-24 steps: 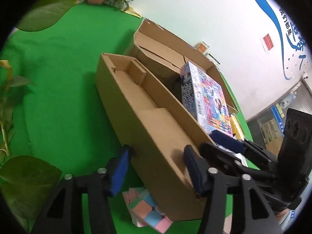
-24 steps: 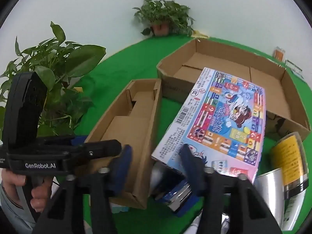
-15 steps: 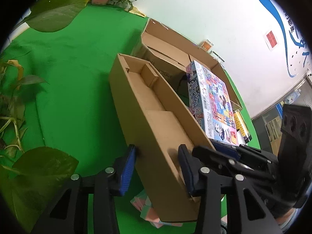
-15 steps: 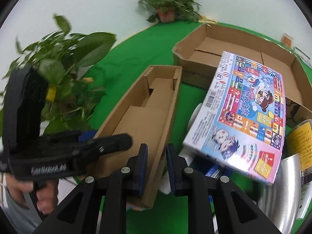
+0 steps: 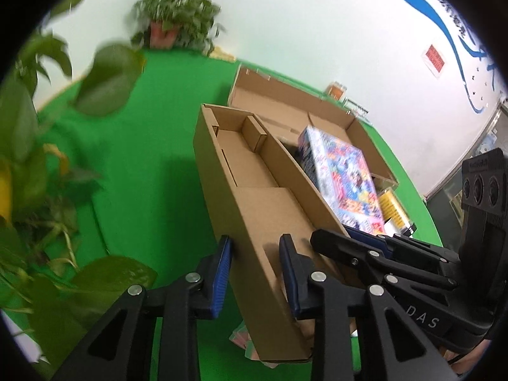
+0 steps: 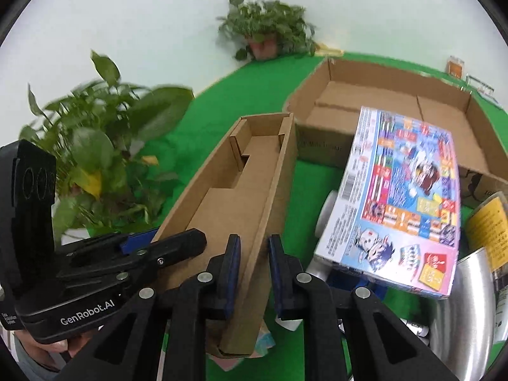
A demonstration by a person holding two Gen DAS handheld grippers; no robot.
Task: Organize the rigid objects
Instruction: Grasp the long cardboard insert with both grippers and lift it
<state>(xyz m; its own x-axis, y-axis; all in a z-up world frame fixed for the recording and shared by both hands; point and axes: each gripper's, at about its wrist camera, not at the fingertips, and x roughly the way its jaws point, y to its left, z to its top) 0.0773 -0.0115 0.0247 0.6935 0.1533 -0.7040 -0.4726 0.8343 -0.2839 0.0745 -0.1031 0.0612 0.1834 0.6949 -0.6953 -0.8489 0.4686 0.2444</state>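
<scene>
A long narrow open cardboard box (image 5: 254, 190) is lifted off the green cloth and held by both grippers. My left gripper (image 5: 255, 255) is shut on its left wall near the close end. My right gripper (image 6: 253, 262) is shut on its right wall; it also shows in the left wrist view (image 5: 381, 254). The box shows in the right wrist view (image 6: 247, 190). A colourful game box (image 6: 403, 197) lies tilted to the right. A pastel puzzle cube (image 5: 244, 343) sits under the box's near end.
A big open cardboard carton (image 6: 397, 108) stands behind. Silver tins with yellow labels (image 6: 476, 270) lie at the right. Potted plants stand at the left (image 6: 95, 158) and at the back (image 6: 266, 31). Green cloth (image 5: 143, 158) covers the table.
Both grippers closed onto the walls of the long box. The box has been raised and its near end tipped up; the views swung upward.
</scene>
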